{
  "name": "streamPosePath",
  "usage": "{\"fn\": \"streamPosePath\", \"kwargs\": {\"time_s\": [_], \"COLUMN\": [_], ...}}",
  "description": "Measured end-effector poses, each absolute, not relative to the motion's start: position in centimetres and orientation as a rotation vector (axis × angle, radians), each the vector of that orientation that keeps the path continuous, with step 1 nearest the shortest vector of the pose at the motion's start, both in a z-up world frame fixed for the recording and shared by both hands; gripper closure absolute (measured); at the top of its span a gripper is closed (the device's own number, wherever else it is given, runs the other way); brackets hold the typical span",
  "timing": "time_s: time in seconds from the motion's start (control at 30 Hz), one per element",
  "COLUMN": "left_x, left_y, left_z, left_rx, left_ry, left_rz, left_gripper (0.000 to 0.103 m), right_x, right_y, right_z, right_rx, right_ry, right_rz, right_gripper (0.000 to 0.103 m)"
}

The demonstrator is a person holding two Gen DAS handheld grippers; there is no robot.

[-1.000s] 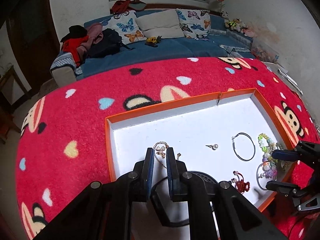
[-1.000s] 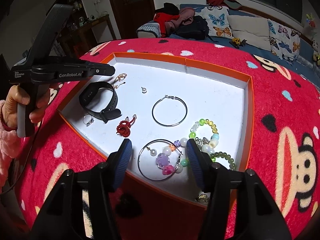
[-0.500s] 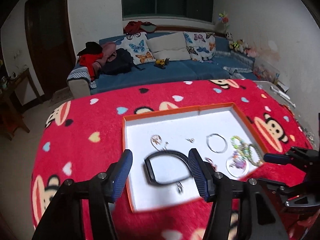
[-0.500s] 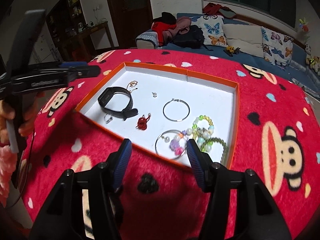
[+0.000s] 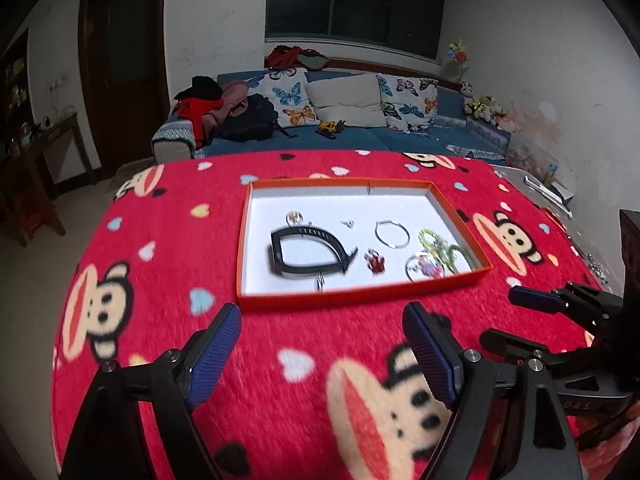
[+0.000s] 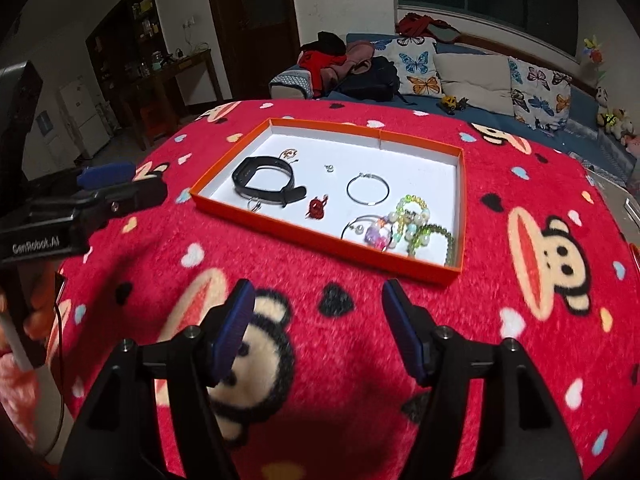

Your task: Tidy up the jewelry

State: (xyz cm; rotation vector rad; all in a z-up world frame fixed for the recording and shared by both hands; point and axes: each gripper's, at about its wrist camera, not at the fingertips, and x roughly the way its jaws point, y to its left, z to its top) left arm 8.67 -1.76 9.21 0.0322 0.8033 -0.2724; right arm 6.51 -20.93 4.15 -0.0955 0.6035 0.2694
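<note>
Both grippers sit back from the orange tray (image 6: 326, 249), over the red cartoon-monkey blanket (image 6: 360, 344), so the step in hand reads as a pause between placements, or the end of the sorting. The left gripper (image 5: 322, 354) is released: its jaws have just been opening, they stand wide apart and nothing is between them. The right gripper (image 6: 318, 328) is likewise let go, its jaws have just been opening a little further, and only blanket shows between its blue pads (image 6: 234, 334).

All the jewelry lies inside the tray. In the right wrist view the black wristband (image 6: 267, 187) is at the near left, with a small ring (image 6: 253, 205) just beside it and a gold pendant (image 6: 289, 154) farther back. A tiny pearl stud (image 6: 329, 167) and a silver hoop (image 6: 367, 189) sit mid-tray, a red knotted charm (image 6: 317, 208) lies nearer, and the beaded bracelets (image 6: 412, 222) crowd the near right corner, touching one another.

If more tidying is wanted, my judgement is that the next move calls for the right gripper to reach into that tangled cluster and lift one bracelet clear without dragging its neighbours
</note>
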Motion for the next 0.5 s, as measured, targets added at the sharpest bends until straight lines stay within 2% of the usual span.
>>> {"fn": "streamPosePath", "kwargs": {"time_s": [0.5], "left_x": [2.8], "left_y": [-1.9], "left_z": [7.3], "left_rx": [0.034], "left_ry": [0.818], "left_rz": [-0.235], "left_gripper": [0.014], "right_x": [3.6], "right_y": [-20.7], "right_z": [2.9], "right_rx": [-0.070], "right_ry": [0.611], "right_rz": [0.241], "right_gripper": [0.035]}}
